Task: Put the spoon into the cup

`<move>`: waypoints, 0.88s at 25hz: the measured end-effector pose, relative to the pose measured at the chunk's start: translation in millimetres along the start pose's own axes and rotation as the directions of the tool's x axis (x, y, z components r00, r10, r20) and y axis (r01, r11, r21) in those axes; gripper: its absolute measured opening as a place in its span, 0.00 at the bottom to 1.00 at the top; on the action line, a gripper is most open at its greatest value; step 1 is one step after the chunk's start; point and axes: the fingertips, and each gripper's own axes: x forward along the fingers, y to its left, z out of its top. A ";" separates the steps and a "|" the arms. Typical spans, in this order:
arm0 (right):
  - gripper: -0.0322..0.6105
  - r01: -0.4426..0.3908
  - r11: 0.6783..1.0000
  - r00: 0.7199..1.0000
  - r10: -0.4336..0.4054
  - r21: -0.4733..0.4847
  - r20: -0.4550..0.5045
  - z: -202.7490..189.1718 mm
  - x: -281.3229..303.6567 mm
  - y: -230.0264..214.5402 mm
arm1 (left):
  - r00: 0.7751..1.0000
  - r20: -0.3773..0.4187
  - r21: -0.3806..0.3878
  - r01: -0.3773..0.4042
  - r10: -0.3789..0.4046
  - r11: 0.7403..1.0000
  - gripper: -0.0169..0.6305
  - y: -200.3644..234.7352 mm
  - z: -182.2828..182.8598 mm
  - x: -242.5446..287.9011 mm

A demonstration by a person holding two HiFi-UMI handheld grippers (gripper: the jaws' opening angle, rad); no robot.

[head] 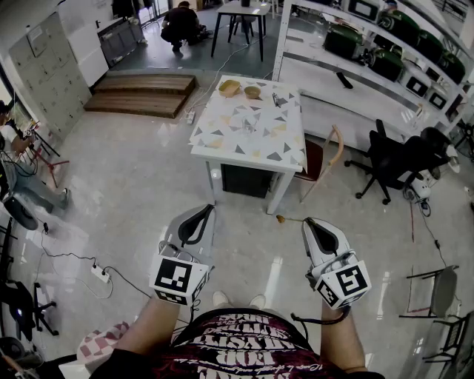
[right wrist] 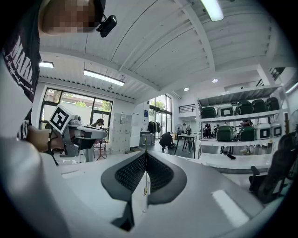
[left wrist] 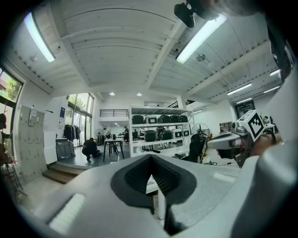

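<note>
My right gripper [head: 306, 220] is shut on a thin spoon [head: 285, 219], whose golden bowl sticks out to the left over the floor. In the right gripper view the spoon's handle [right wrist: 145, 149] stands as a thin rod between the closed jaws of the right gripper [right wrist: 145, 158]. The left gripper [head: 207, 209] is shut with nothing in it, and its tips meet in the left gripper view [left wrist: 151, 158]. Both are held at waist height, short of the patterned table [head: 252, 133]. At its far edge sit a tan bowl [head: 229, 87] and a small cup-like vessel [head: 252, 92].
A wooden chair [head: 326, 155] stands at the table's right, and a black office chair [head: 392, 159] beyond it. White shelves [head: 355, 52] line the right wall. A wooden platform [head: 144, 92] lies at the far left. A power strip [head: 100, 272] and cables lie on the floor. A person [head: 181, 22] crouches far off.
</note>
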 end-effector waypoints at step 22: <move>0.10 0.099 0.995 0.994 -0.099 0.011 0.036 10.6 17.1 14.3 | 1.000 -0.001 0.002 -0.011 0.011 1.000 0.03 55.2 -27.9 -10.8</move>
